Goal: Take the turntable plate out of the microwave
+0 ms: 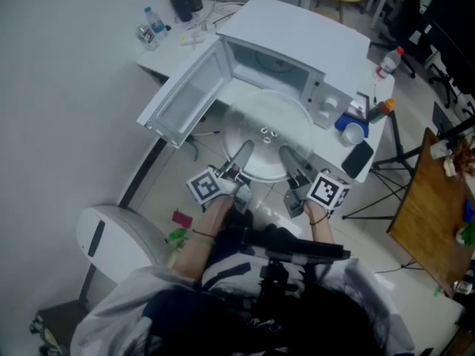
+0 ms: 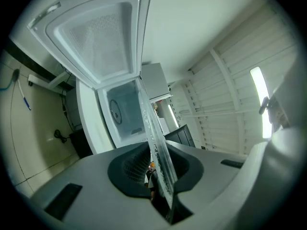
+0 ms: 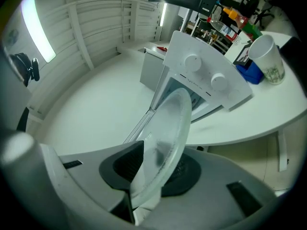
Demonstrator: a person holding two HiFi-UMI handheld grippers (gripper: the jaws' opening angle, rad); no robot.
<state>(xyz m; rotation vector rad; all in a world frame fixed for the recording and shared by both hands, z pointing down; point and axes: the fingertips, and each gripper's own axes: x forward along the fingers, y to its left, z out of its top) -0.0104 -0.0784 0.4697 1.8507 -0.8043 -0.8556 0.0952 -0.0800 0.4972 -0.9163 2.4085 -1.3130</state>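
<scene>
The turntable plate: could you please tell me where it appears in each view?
Head view: turntable plate at centre, before the open microwave.
Left gripper view: plate edge-on between the jaws, lower centre.
Right gripper view: plate tilted between the jaws, lower centre.
Shared landmark: the microwave, in all three.

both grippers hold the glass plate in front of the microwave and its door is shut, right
No, the microwave door is wide open, as the head view shows. The rest holds: the left gripper and right gripper both clamp the glass plate in front of the microwave.
</scene>
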